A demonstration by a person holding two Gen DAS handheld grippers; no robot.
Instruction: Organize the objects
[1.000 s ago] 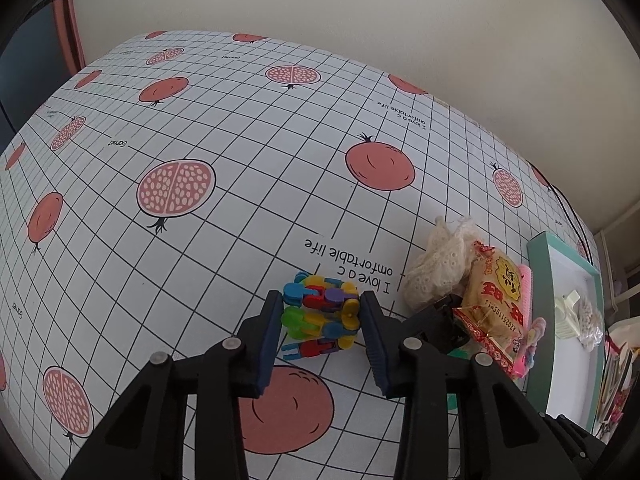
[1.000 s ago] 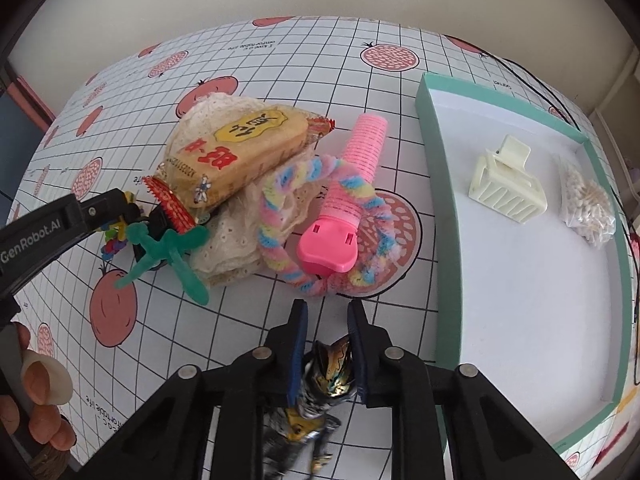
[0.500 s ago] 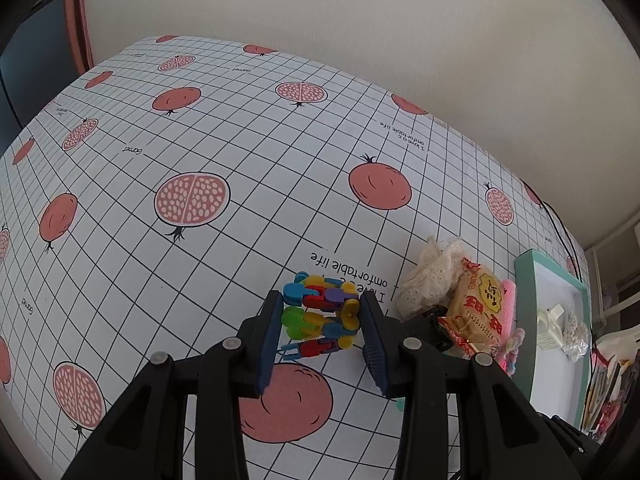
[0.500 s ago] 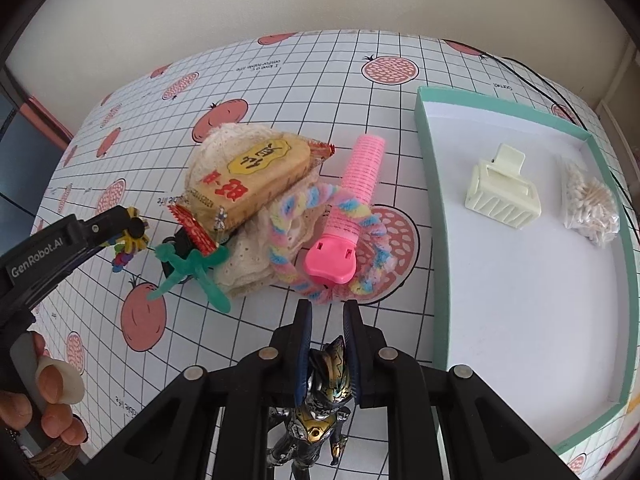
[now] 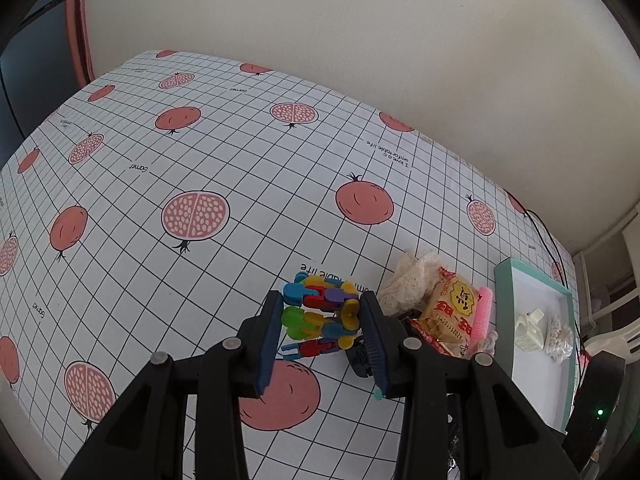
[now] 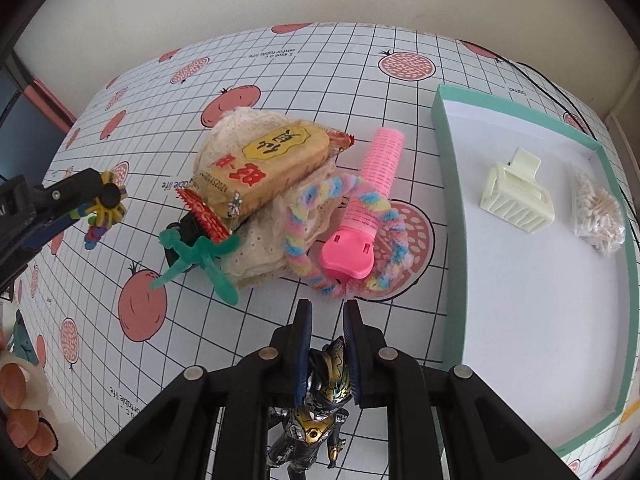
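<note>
Carrying: left gripper (image 5: 320, 320) pinches the colourful clip toy (image 5: 320, 314) above the bench (image 5: 200, 160); right gripper (image 6: 326, 344) pinches an armoured figure (image 6: 320, 400). Next, probably lowering both into the teal tray (image 6: 448, 200).

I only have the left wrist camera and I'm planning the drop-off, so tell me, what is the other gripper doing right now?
Observer: The right gripper is shut on a toy figure, gripped at its head.
Operator: What's lying in the tray? It's tiny on my side.
Observer: A cream hair clip and a bag of cotton swabs sit near the far end of the tray; the near part is bare.
Operator: Anything hidden behind my fingers near the snack pack?
Observer: A green pipe-cleaner twist lies in front of the snack pack.
</note>
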